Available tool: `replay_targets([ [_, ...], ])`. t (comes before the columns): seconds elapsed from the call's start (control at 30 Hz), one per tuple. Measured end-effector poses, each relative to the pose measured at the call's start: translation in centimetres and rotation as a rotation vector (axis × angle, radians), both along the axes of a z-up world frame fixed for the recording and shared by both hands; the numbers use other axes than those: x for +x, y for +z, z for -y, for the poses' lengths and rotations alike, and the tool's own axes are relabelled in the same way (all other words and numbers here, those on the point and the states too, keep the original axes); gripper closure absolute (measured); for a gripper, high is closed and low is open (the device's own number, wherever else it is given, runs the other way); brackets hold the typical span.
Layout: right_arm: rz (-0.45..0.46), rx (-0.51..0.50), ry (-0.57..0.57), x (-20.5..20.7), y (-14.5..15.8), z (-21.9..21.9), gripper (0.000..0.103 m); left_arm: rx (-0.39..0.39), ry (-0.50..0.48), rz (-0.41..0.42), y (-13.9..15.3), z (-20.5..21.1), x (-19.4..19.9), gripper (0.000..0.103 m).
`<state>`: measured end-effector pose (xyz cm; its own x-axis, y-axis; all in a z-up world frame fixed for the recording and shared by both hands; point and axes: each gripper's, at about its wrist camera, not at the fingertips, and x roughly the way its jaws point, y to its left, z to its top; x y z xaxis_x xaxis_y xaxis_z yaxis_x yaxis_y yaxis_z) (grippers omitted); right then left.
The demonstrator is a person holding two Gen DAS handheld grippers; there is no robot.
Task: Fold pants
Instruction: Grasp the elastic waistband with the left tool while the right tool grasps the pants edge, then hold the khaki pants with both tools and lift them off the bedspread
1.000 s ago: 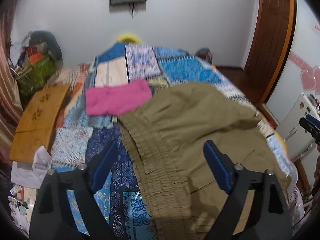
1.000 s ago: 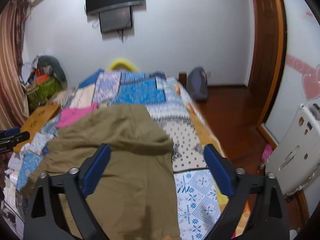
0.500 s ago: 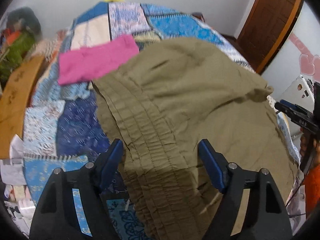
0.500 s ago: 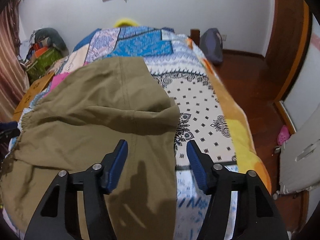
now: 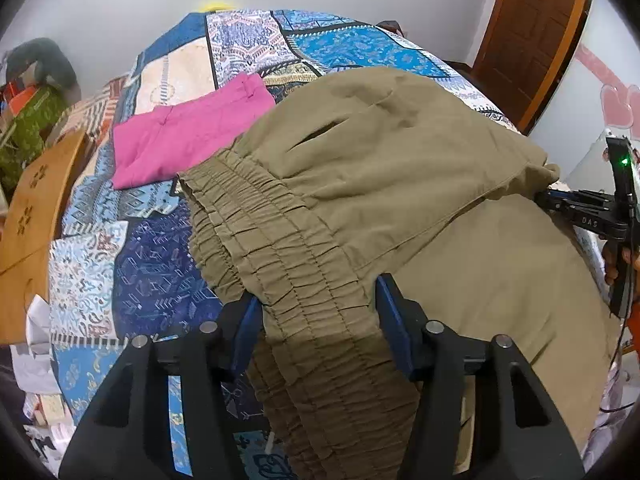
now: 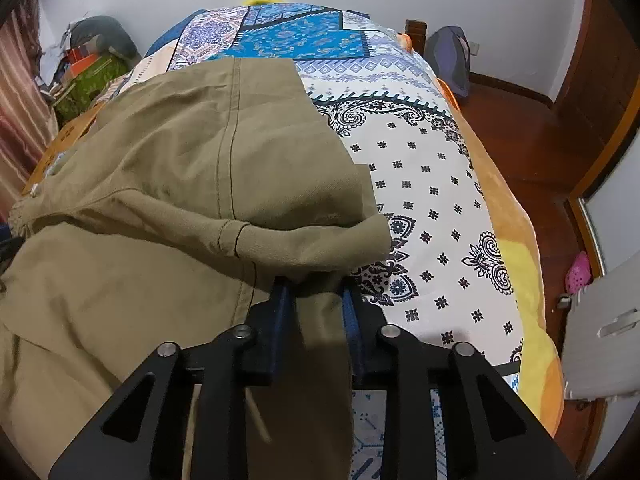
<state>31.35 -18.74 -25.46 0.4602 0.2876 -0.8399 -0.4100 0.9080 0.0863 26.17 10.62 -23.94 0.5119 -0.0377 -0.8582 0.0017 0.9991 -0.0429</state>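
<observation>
Closing on olive pants, left gripper straddles the waistband; right gripper, lettered "DAS", pinches a leg edge.

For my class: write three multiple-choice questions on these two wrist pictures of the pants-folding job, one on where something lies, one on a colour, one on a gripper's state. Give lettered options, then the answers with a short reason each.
1. Where does the pink garment lie relative to the olive pants?
A. Beside the elastic waistband
B. On top of the leg hem
C. On the floor

2. What colour are the pads on the gripper fingers?
A. Red
B. Blue
C. White

3. What is the right gripper doing?
A. Wide open above the quilt
B. Holding the pink garment
C. Pinching a fold of the pants

Answers:
1 A: the pink garment sits on the quilt next to the olive pants waistband.
2 B: the fingers carry blue pads.
3 C: olive cloth is squeezed in the right gripper.
</observation>
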Motion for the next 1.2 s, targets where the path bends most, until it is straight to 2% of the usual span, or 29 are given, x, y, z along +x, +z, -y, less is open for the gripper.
replay_targets([
  [0.07, -0.004, 0.007, -0.015, 0.1, 0.0, 0.4, 0.09, 0.024, 0.001, 0.009, 0.0, -0.1, 0.0, 0.048],
  [0.33, -0.026, 0.057, -0.044, -1.2, 0.0, 0.5, 0.091, 0.116, 0.032, 0.014, -0.4, -1.2, 0.8, 0.045],
  [0.57, -0.039, 0.044, -0.025, -1.5, 0.8, 0.1, 0.088, -0.001, 0.041, -0.014, 0.0, -3.2, 0.5, 0.043],
  [0.67, -0.017, 0.054, -0.019, -1.6, 2.3, 0.5, 0.088, -0.038, 0.062, 0.008, 1.4, -3.6, 0.1, 0.043],
  [0.73, 0.021, 0.086, -0.018, -1.5, 4.1, 0.8, 0.087, -0.03, 0.08, 0.031, 2.4, -3.9, 0.1, 0.043],
  [0.83, 0.068, 0.14, -0.028, -0.5, 6.4, 1.2, 0.077, -0.01, 0.098, 0.047, 3.2, -4.5, 1.0, 0.043],
  [0.9, 0.096, 0.152, -0.032, 0.5, 7.2, 0.9, 0.061, -0.004, 0.113, 0.034, 3.0, -4.9, 2.1, 0.043],
  [0.97, 0.111, 0.142, -0.026, 1.7, 7.2, 0.1, 0.056, -0.006, 0.115, 0.015, 2.4, -5.2, 3.2, 0.042],
  [1.07, 0.088, 0.114, 0.006, 4.0, 5.7, -1.2, 0.046, 0.007, 0.1, -0.02, 1.1, -5.1, 4.6, 0.04],
  [1.13, 0.042, 0.078, 0.018, 5.4, 3.8, -1.9, 0.046, -0.007, 0.099, -0.041, 0.3, -5.1, 5.1, 0.04],
  [1.2, -0.007, 0.083, 0.029, 6.3, 2.2, -2.4, 0.046, -0.032, 0.09, -0.046, 0.0, -5.0, 5.3, 0.04],
])
